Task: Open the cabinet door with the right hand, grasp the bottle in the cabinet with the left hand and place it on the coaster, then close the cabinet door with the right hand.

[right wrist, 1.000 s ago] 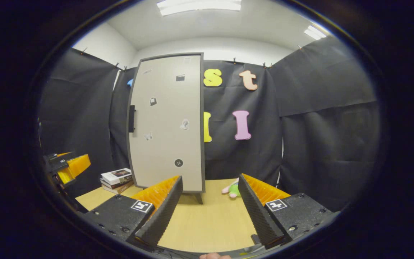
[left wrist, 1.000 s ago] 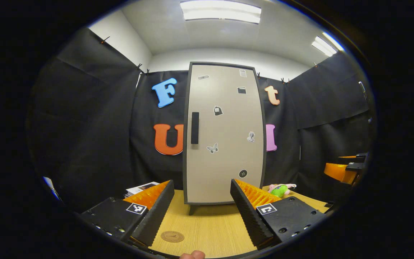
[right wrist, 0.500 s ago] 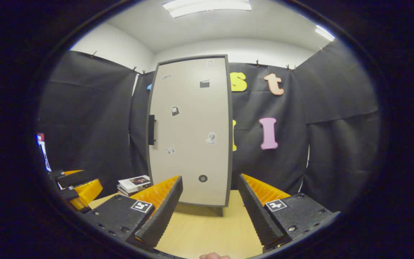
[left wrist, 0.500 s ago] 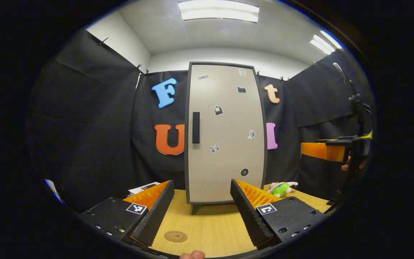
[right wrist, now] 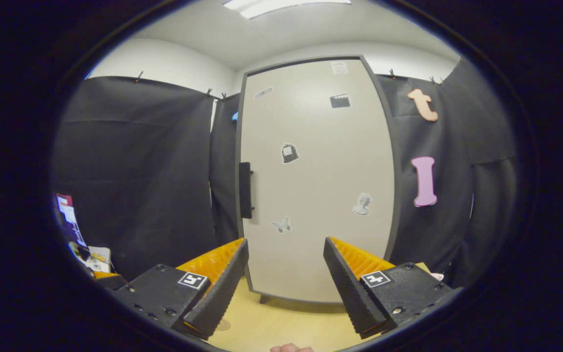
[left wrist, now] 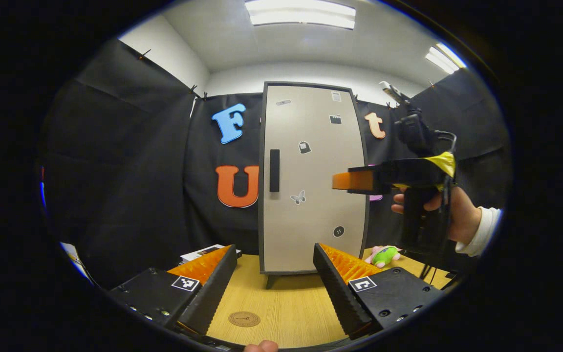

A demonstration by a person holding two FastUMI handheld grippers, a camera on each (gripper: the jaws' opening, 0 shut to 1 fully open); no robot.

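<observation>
You are holding the left tongs (left wrist: 275,283) low over the worktop (left wrist: 286,308), fingers spread wide and gripping nothing; the coaster (left wrist: 244,319) is lying flat on the wood just ahead of them, nearer the left finger. The cabinet (left wrist: 311,178) is standing upright straight beyond the tongs with its door shut, so the bottle is hidden from sight; its dark handle (left wrist: 274,170) is sitting on the door's left edge. Up to the right your hand (left wrist: 450,215) is carrying the right tongs (left wrist: 347,181) in front of the door's right side, apart from the handle. In the right gripper view those right tongs (right wrist: 285,278) are gaping wide with nothing between them; the cabinet door (right wrist: 315,181) is looming close ahead and the handle (right wrist: 246,190) is standing above the left finger, untouched; a green plush toy (left wrist: 382,255) is lying on the worktop right of the cabinet.
</observation>
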